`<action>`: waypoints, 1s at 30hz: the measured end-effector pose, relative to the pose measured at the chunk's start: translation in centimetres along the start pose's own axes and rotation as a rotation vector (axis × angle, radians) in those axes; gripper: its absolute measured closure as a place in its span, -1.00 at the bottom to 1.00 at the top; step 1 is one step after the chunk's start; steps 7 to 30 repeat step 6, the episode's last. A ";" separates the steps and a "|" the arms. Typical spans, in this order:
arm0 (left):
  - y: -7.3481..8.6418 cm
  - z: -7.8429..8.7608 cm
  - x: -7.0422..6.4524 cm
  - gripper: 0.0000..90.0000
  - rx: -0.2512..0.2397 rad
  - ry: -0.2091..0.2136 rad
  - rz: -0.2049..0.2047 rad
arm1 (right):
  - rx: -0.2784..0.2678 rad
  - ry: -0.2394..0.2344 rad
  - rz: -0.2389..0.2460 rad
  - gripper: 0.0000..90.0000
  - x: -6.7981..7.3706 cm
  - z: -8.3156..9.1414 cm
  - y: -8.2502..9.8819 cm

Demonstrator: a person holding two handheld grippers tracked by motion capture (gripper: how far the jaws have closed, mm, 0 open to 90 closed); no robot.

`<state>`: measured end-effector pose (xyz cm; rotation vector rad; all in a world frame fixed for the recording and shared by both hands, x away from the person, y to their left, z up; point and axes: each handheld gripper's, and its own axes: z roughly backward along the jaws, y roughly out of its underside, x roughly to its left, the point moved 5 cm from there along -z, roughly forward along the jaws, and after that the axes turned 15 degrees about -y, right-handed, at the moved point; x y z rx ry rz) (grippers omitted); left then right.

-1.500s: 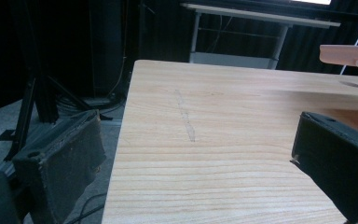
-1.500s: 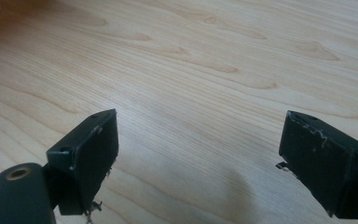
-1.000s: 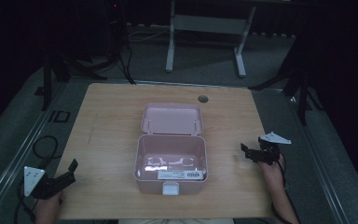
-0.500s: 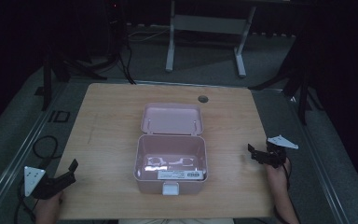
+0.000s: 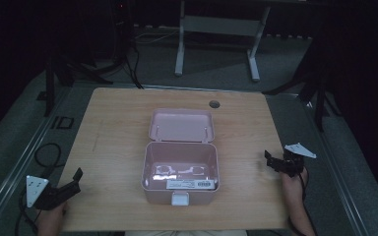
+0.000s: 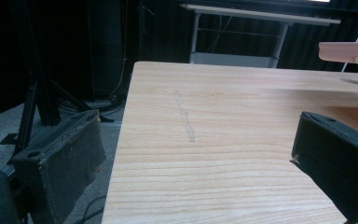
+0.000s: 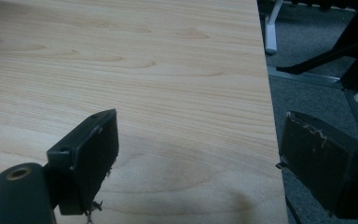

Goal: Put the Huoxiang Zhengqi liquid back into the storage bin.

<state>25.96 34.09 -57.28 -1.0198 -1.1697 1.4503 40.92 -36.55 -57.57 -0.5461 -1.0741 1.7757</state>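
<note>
Left gripper (image 5: pixel 74 178) at table's 7 o'clock corner, jaws spread wide, empty. Right gripper (image 5: pixel 269 160) at 4 o'clock edge, jaws wide apart, empty. Open pale pink plastic box (image 5: pixel 180 172) sat between them, centre of light wooden table (image 5: pixel 113 142), hinged lid (image 5: pixel 181 125) towards 12 o'clock.

The label (image 5: pixel 191 184) inside the pink box (image 5: pixel 181 196) is too small to read.

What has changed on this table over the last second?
The right hand-held gripper drew back from the pink box toward the table's right edge, jaws open and empty. Nothing was picked up or released. The left hand-held gripper, also open, and the box with its lid up stayed put.
</note>
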 end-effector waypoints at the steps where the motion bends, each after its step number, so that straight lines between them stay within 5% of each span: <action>1: 0.0 0.0 0.0 -0.95 0.000 0.000 0.000 | 0.000 0.000 0.000 -0.74 0.0 0.0 0.0; 30: 0.0 0.0 -0.1 -0.95 -0.004 -0.001 -0.006 | 0.007 0.013 -0.012 -0.74 -0.2 -0.1 0.1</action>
